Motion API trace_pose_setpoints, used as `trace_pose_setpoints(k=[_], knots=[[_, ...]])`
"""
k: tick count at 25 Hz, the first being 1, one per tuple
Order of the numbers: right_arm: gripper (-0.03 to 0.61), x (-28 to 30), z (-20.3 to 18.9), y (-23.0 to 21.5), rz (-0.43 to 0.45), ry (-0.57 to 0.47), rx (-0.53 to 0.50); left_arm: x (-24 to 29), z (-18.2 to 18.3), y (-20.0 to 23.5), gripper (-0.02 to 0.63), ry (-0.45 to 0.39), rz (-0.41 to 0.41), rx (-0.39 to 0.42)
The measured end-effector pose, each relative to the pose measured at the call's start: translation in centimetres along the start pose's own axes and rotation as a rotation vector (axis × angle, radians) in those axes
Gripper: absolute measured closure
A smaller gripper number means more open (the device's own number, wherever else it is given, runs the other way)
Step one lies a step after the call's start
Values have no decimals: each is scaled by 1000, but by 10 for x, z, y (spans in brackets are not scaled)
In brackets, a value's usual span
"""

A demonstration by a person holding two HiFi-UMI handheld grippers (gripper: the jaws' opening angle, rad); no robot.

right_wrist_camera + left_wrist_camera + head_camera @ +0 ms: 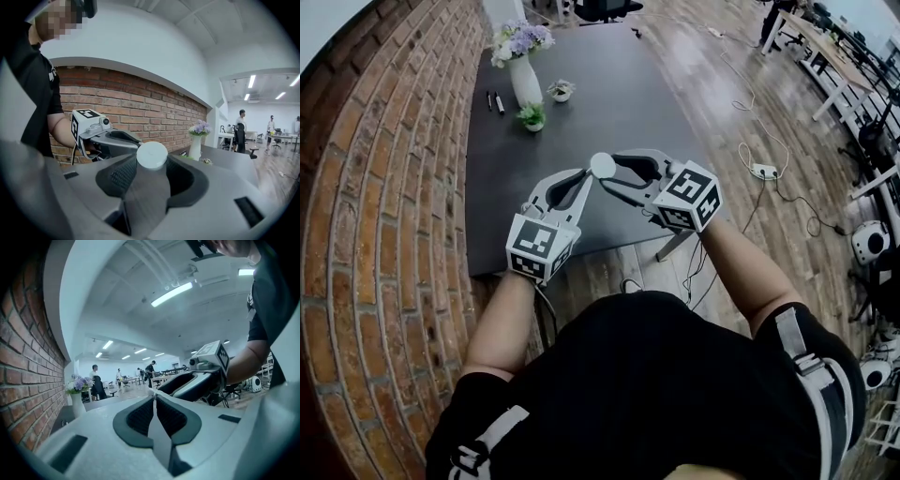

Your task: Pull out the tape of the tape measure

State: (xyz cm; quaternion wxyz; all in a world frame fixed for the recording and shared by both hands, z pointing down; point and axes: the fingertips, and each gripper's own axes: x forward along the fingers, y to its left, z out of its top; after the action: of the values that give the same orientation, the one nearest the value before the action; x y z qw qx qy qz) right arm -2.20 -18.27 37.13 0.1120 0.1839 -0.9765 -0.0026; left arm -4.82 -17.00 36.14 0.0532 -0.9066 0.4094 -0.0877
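Head view, 6 o'clock: person's black shirt (pixel 656 394) fills the bottom of the frame. Both bare forearms reach forward from it toward 12 o'clock.

Right tool (pixel 608 172): jaws stand wide and clamp the tape measure (pixel 603 166), a white round case. In the right gripper view the case sits at the jaw tips, one pad against each side. It is held in the air over the near edge of the tabletop (pixel 609 103), at the centre of the head view.

Left tool (pixel 585 185): jaws are brought together, with only a thin slit between the pads in the left gripper view. Its tip lies just beside the case, at 7 o'clock of it. Cannot tell whether the tape's end tab is pinched there.

The two tools angle toward each other, tips near, marker cubes outward.

Outward, on the dark tabletop:
- Small potted plant (pixel 532 116), at 11 o'clock of the tools.
- Second small pot (pixel 561 90), just beyond it.
- Two pens (pixel 494 101), side by side, toward 10 o'clock.
- White vase (pixel 525 82), upright with pale purple flowers, at the far left.

A brick wall (pixel 384 187) runs along the tabletop's 9 o'clock side. The wooden floor (pixel 722 112) lies at 3 o'clock, with a white cable and box (pixel 764 171) on it.
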Motion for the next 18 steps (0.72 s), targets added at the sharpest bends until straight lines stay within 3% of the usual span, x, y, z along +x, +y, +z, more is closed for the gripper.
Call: trace_pose_setpoints(k=[10, 18], knots=[[380, 14, 7, 4, 51, -30, -4, -19, -1, 16, 601, -3, 83, -15], [382, 5, -10, -53, -49, -26, 54, -69, -19, 85, 601, 13, 327, -73]])
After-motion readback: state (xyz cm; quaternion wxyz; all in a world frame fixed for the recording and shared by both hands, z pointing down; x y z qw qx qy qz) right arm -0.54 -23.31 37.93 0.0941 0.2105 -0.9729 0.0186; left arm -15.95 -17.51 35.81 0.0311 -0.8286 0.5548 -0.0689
